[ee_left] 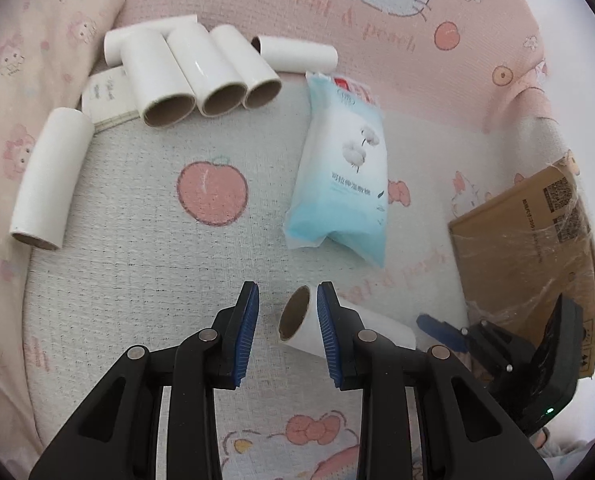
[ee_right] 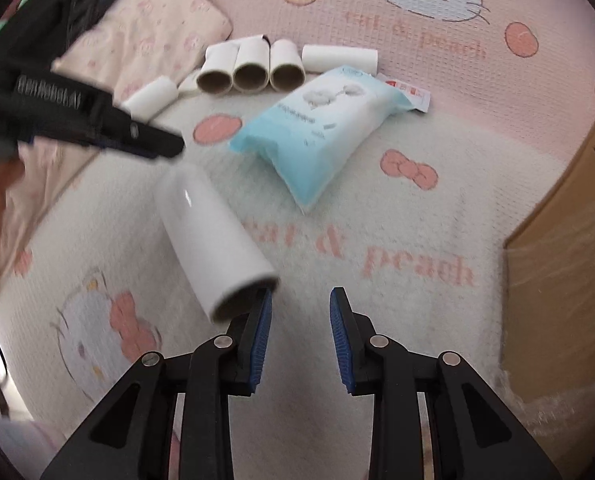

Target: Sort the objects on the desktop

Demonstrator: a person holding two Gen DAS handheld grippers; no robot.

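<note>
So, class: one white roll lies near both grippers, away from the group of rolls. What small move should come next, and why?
Probably shift the left gripper sideways to straddle the loose roll. Its jaws are open and empty, one pad beside the roll's end, while the other rolls are grouped farther back.

Both views are bright and evenly lit by soft, diffuse light, washed toward white at the right rim of the left wrist view. Shadows are faint. A small glare streak sits on one glossy roll (ee_left: 205, 70) in the row, and another on the near roll (ee_right: 213, 240). The left wrist view is sharp. The right wrist view is smeared by motion blur, worst on the left gripper (ee_right: 97, 120) and the mat's lettering (ee_right: 377, 256). Fisheye distortion bends the box (ee_left: 537, 260) edges, and dark vignette fills the corners.
</note>
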